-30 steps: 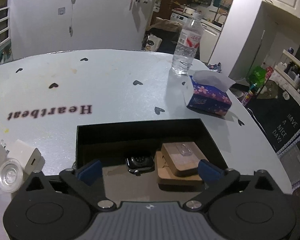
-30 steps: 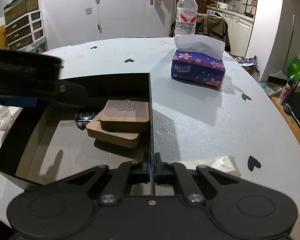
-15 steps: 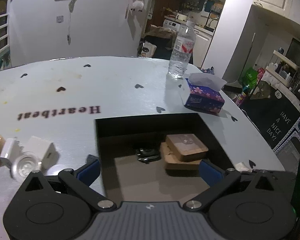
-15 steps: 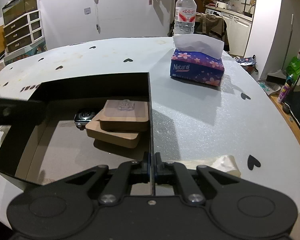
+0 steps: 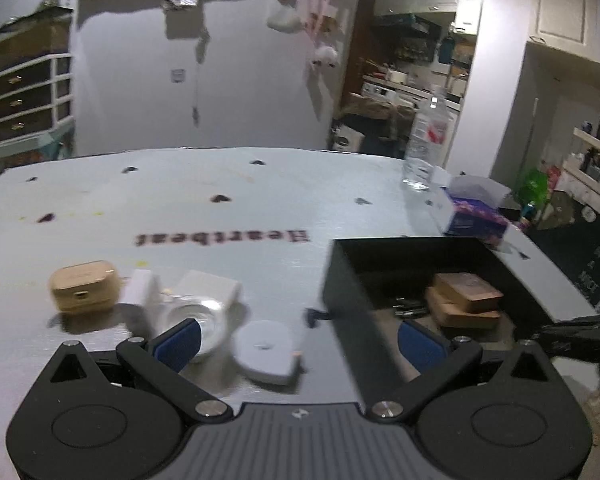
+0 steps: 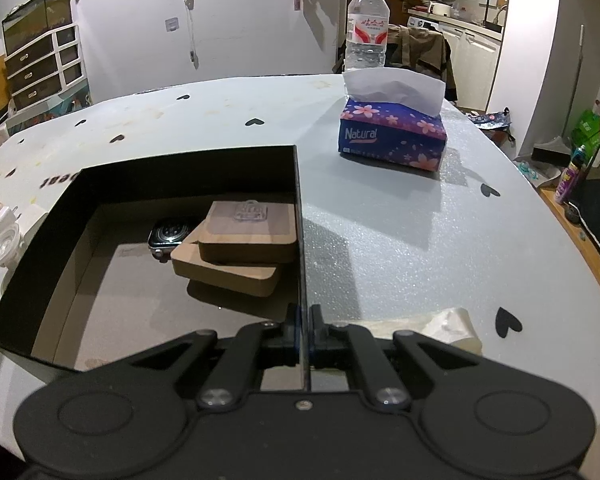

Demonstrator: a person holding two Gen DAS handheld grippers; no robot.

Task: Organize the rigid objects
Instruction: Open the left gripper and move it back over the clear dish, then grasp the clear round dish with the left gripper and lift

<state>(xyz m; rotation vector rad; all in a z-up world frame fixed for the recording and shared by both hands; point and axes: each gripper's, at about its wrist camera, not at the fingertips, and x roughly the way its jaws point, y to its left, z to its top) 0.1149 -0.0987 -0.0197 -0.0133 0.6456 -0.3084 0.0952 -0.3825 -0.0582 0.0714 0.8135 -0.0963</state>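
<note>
I am inspecting the worktop (image 5: pixel 260 200), a pale grey surface printed with small hearts, in a dim room with a kitchen beyond. I am keeping the black box (image 6: pixel 180 172) steady: my right gripper (image 6: pixel 304 320) is clenched on the box's right wall, pads either side of the thin edge. Inside, two stacked wooden blocks (image 6: pixel 240 248) and a smartwatch (image 6: pixel 166 236) are lying against the far right corner. My left gripper (image 5: pixel 296 344) is standing released, nothing between its blue pads, outside the box on its left side. The loose items are lying ahead of it: a white rounded piece (image 5: pixel 266 350) almost centred between the pads, a clear round lid (image 5: pixel 198 320) just at the left pad, white adapters (image 5: pixel 208 290) behind, and a wooden case (image 5: pixel 84 286) further left. I am judging the left gripper nearer these items, with the rounded piece the likeliest next pick. A tissue box (image 6: pixel 392 132) and water bottle (image 6: pixel 366 28) are standing well apart.
</note>
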